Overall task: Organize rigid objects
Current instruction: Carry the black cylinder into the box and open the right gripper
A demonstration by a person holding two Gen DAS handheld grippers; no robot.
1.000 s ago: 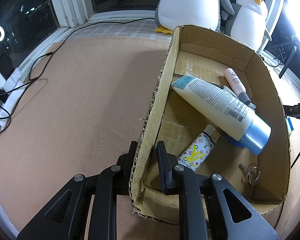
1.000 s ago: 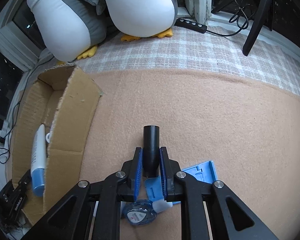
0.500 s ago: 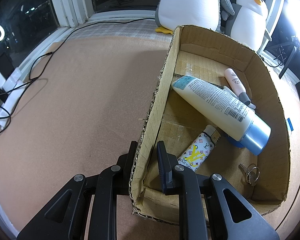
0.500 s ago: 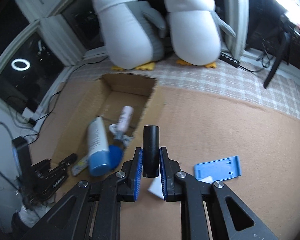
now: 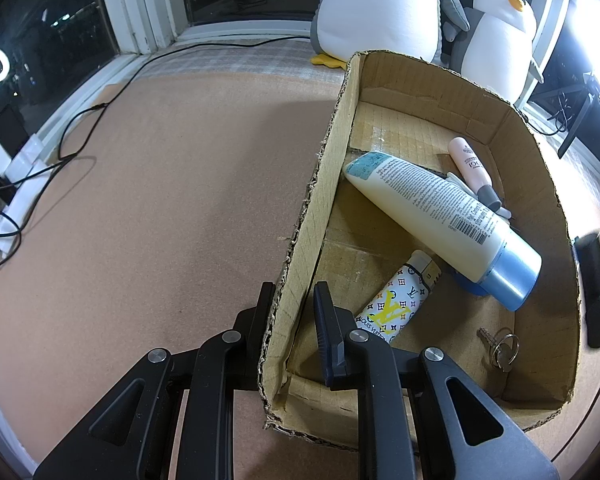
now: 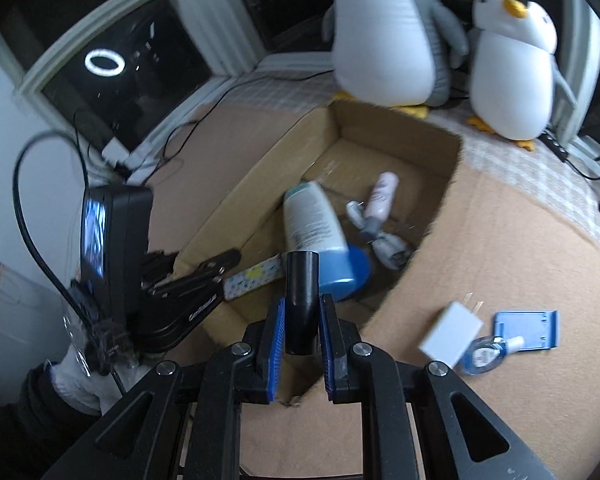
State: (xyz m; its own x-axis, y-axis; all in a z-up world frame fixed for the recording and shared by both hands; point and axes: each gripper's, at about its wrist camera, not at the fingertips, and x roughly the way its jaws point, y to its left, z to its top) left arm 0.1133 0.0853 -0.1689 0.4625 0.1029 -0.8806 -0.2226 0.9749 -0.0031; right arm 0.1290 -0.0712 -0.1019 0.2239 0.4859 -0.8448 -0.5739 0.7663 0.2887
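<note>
Carpet gone beneath; right hand-held gripper [image 6: 302,332] w/ black cylinder [image 6: 301,300] now above box [image 6: 440,216].

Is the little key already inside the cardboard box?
Yes, the key on its ring lies on the floor of the cardboard box, near the corner below the blue-capped lotion tube.

The cardboard box [image 5: 416,128] was open at the top. Its far end lay bare, while a large lotion tube [image 5: 440,224] crossed its middle, with a patterned lighter [image 5: 396,304] and keys [image 5: 500,348] at the near end. The left hand-held gripper [image 5: 292,320] straddled the box's near left wall. Plush penguins [image 6: 508,64] blocked the carpet's far edge.
</note>
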